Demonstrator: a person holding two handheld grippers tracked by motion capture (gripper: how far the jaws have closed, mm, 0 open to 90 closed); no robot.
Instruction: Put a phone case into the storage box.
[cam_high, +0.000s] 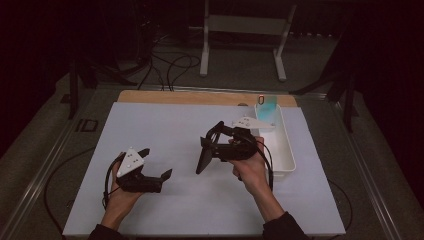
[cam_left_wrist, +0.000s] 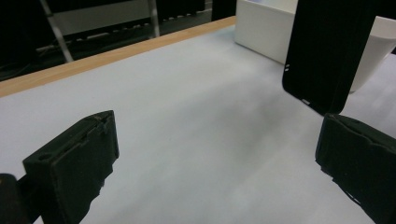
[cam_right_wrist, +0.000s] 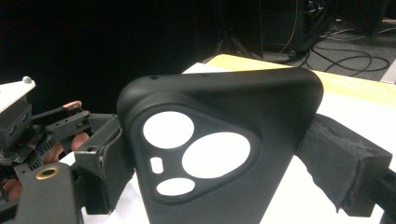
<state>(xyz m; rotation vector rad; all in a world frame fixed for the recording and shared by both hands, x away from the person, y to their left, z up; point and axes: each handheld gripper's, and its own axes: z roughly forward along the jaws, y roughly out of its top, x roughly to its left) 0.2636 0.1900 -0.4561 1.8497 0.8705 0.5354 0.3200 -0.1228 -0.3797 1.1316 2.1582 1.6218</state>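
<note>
white sheet (cam_high: 165, 130) covers the wooden table (cam_high: 200, 97) (dark room); left gripper (cam_high: 156, 165) released, right gripper (cam_high: 212, 145) grasping a black phone case (cam_high: 204, 159).

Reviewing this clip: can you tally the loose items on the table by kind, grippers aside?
Black soft phone case with camera cutouts, held in the right gripper: 1
White rectangular plastic bin: 1
Pale teal flat item at the bin's far end, unclear what: 1
Total: 3

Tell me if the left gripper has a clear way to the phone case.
Probably yes. The left gripper is open, and bare table lies between it and the phone case, which the right gripper holds up.
</note>
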